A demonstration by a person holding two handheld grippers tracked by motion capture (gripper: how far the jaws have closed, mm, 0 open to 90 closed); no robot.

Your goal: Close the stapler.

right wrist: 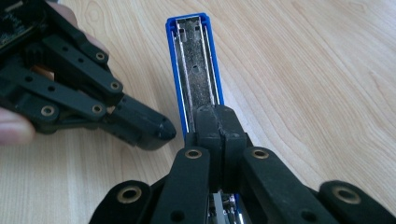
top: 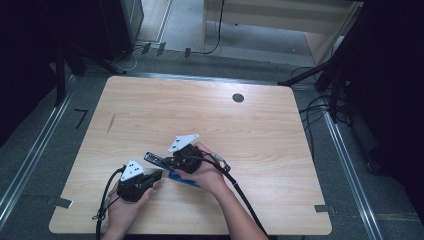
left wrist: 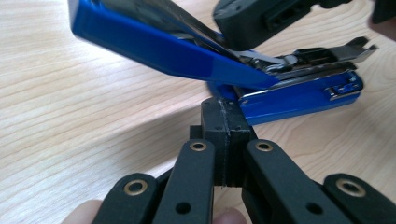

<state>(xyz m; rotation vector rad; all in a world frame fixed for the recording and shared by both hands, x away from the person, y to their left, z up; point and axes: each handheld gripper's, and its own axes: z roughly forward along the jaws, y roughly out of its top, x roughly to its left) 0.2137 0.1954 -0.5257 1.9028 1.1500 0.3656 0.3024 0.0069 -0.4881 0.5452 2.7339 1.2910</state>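
A blue stapler [top: 156,159] lies hinged open on the wooden table [top: 210,115]. Its upper arm [left wrist: 154,44] is tilted up and its base [left wrist: 299,95] lies flat. In the right gripper view the arm's metal channel [right wrist: 194,60] faces me. My right gripper [right wrist: 219,116] is shut with nothing between its jaws, and its tips lie against that channel. My left gripper [left wrist: 223,109] is also shut and empty, its tips right at the stapler's hinge; I cannot tell whether they touch it. In the high view the left gripper [top: 159,173] and right gripper [top: 166,161] meet at the stapler.
A round cable hole [top: 238,97] sits near the table's far edge. A dark scuff [top: 111,122] marks the wood at left. Cables [top: 240,192] trail from both grippers toward the front edge. Dark stands and floor rails surround the table.
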